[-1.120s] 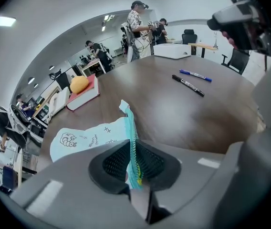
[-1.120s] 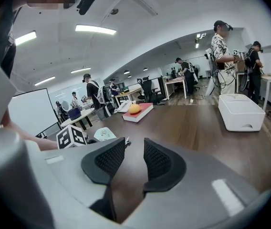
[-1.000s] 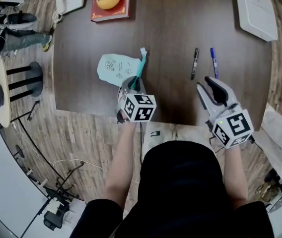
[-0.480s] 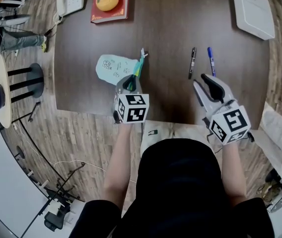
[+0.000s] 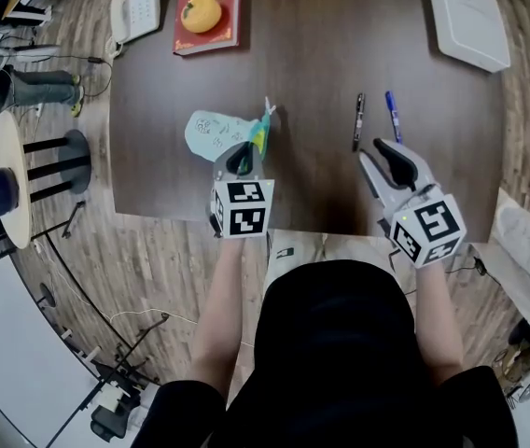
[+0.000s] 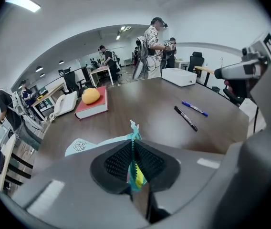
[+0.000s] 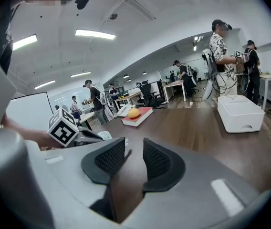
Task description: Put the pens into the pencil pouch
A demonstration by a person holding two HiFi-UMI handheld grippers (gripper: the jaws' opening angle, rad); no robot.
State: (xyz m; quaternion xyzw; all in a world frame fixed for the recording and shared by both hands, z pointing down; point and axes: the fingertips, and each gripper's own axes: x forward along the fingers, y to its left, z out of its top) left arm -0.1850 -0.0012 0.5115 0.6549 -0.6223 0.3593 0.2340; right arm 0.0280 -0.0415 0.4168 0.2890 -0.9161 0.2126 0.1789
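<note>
**Pencil pouch (image 5: 211, 131) clamped at its zipper edge; both pens outside it**

1. Far left edge of the table (image 5: 312, 54): a white telephone (image 5: 134, 7). Just beside it lies a red book (image 5: 209, 12), flat and rectangular, with a rounded orange object (image 5: 201, 13) resting on its cover.

2. Left of centre: the pencil pouch is soft, pale teal fabric with a small printed drawing on its side. It looks flat; its contents cannot be seen. The left tool (image 6: 134, 159) is clenched on the pouch: the ribbed black pads press together on the teal zipper strip, which shows a yellow patch at the grip. The rest of the pouch trails away from the tool to the left. Whether it touches the dark wood-grain table cannot be told.

3. Right of centre: a black pen (image 5: 358, 120) and a blue pen (image 5: 393, 117), both slim and straight, lie side by side on the table, close but apart, and well apart from the pouch.

4. Near edge, right: the right tool (image 7: 128, 159) is released, pads apart with only bare table between them. It sits near the pens without touching them.

5. Far right corner: a white box (image 5: 466, 17), rectangular with rounded corners, lid closed.
</note>
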